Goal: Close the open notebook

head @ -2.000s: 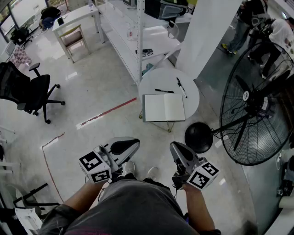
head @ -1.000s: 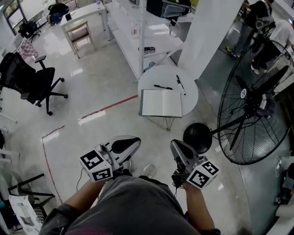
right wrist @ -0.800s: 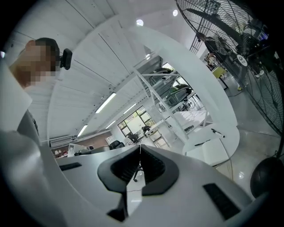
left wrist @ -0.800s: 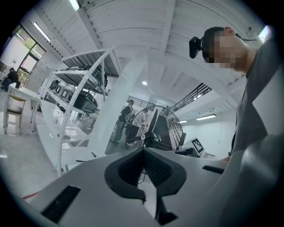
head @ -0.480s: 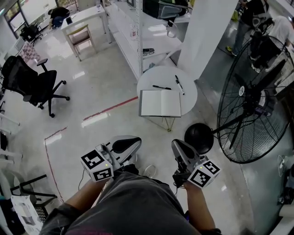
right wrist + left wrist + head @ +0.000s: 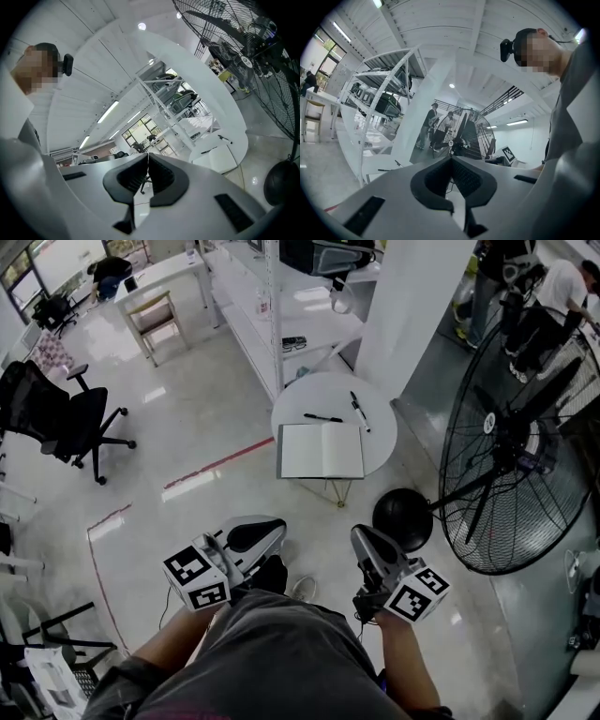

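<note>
The open notebook [image 6: 322, 450] lies flat with blank white pages on a small round white table [image 6: 375, 442]. Beyond it on the table lie a black pen [image 6: 322, 417] and a marker [image 6: 357, 411]. My left gripper [image 6: 261, 532] and right gripper [image 6: 360, 542] are held close to my body, well short of the table, both pointing towards it. In the left gripper view the jaws [image 6: 451, 158] meet, shut on nothing. The right gripper [image 6: 148, 155] is shut and empty too, with the notebook [image 6: 219, 160] low at its right.
A big black floor fan [image 6: 511, 442] stands to the right, its round base [image 6: 401, 518] just beside the table. A white pillar [image 6: 412, 306] and a white shelving rack [image 6: 281, 315] rise behind it. An office chair [image 6: 56, 418] stands far left. People [image 6: 525, 287] stand at the back right.
The table and notebook have drifted slightly left and up in the head view. Both grippers stay shut and in the same spot before my body.
</note>
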`<state>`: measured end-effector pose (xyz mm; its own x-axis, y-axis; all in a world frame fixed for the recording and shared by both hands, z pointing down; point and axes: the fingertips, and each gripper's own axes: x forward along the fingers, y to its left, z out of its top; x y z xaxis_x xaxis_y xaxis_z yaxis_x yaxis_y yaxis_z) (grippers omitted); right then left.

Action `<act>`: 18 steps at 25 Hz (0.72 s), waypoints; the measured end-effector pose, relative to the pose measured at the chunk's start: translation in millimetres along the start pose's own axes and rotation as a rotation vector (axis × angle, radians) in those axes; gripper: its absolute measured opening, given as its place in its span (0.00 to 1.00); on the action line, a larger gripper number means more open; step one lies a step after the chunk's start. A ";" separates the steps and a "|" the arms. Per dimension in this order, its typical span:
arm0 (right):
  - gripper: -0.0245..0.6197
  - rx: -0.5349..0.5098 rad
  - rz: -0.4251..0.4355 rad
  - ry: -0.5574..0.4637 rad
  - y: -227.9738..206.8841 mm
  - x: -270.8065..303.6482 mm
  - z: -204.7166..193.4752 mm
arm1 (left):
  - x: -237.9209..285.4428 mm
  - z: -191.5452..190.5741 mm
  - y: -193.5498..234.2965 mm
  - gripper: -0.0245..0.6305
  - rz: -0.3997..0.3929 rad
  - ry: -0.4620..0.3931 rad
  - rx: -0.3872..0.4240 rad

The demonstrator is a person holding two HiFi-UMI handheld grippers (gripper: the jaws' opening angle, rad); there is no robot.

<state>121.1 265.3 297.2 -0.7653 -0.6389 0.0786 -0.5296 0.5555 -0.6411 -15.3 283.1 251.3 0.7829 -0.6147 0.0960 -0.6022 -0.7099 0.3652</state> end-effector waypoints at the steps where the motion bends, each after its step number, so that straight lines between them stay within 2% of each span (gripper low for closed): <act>1: 0.07 0.003 -0.004 0.002 -2.3 1.7 0.5 | 1.6 -0.1 3.4 0.06 0.000 0.000 -0.003; 18: 0.07 0.044 -0.038 0.056 -37.9 74.9 11.0 | 31.8 10.9 86.1 0.06 -0.004 0.019 -0.062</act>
<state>87.8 190.5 319.0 -0.7646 -0.6278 0.1456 -0.5434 0.5066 -0.6694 -44.0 198.7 275.7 0.7884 -0.6049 0.1118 -0.5887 -0.6892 0.4223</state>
